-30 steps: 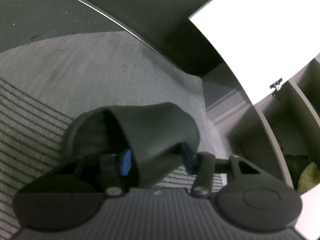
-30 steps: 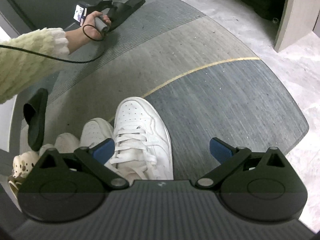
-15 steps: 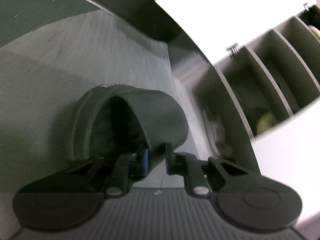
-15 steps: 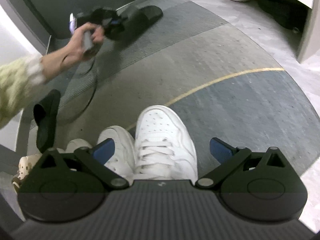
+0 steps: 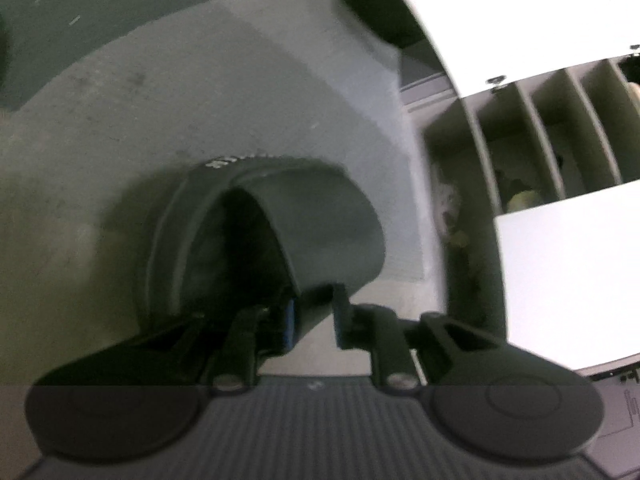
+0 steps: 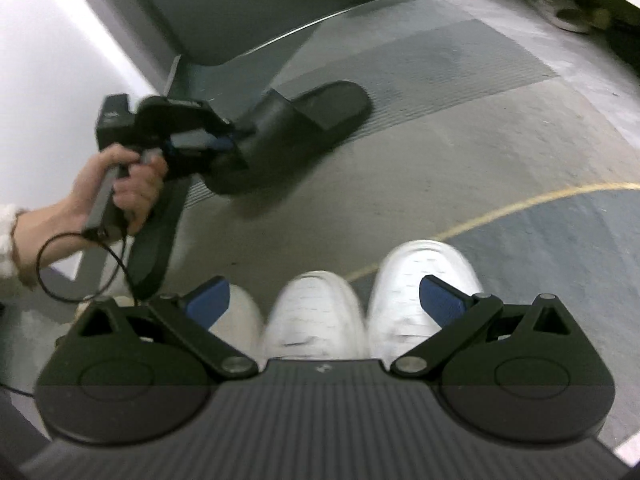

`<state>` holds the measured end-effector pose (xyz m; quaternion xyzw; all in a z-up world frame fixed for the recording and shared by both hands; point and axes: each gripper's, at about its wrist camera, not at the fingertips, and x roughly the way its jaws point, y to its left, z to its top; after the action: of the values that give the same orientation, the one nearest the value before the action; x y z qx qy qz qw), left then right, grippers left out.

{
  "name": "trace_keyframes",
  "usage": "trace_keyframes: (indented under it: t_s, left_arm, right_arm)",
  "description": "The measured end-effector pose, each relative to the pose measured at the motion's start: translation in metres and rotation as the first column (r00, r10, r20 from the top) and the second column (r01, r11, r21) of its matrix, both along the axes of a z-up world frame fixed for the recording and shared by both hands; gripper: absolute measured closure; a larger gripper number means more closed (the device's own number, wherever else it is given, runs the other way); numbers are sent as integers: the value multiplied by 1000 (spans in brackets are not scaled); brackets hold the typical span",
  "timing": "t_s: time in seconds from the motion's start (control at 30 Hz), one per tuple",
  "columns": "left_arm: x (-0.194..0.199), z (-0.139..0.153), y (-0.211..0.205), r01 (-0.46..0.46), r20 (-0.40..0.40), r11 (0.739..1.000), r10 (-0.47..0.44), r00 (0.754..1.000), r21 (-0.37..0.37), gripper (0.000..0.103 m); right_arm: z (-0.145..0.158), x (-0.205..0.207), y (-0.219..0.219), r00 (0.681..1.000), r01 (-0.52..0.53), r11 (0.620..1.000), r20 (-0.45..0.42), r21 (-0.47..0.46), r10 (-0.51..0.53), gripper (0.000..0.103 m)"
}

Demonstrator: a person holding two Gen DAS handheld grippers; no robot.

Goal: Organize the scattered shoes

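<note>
My left gripper [image 5: 314, 316] is shut on the strap of a black slide sandal [image 5: 316, 224] and holds it lifted off the mat. From the right wrist view that gripper [image 6: 236, 142] and the sandal [image 6: 304, 120] hang above the mat at upper left. My right gripper [image 6: 324, 300] is open and empty just above a pair of white sneakers [image 6: 316, 312], [image 6: 416, 280]. A second black sandal [image 6: 156, 236] stands on edge at the left.
An open shoe cabinet [image 5: 532, 128] with vertical dividers and shoes inside stands to the right in the left wrist view. A grey striped mat [image 6: 440, 68] and a floor with a yellow line [image 6: 500, 212] lie ahead. A cream clog [image 6: 236, 312] sits left of the sneakers.
The left gripper has closed on the sandal's strap, lifted it and carried it toward me and the cabinet. The right gripper has swung left, so both sneakers now lie between its fingers.
</note>
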<state>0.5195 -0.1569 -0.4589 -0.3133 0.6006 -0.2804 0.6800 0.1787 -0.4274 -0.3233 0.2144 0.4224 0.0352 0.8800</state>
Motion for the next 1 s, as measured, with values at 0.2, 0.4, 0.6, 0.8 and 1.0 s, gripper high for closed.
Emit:
trace_keyframes:
  t_s: [0.2,0.4,0.6,0.8,1.0]
  left_arm:
    - [8,-13,22,5,-17,1000,-5,1000,28,64]
    - [-52,96,44,154,187,970,-190,964,190,13]
    - [-184,179,68,102,414,879,-318,853,466,0]
    - [-243,166,85,66,367,809,-336,867,584,0]
    - [-221,155,85,-22,389,736,-331,859,676,0]
  right_arm:
    - [8,-13,25,998,-57,998,23,17,56,0]
    - [36,-37,46,981,-137,990,140,-16,138,0]
    - [50,-51,66,941,-227,952,206,-203,268,0]
    - [43,-6,106,607,-608,452,-15,-653,795,0]
    - [-2,87,138,112,-620,-319,-483,-717,868,0]
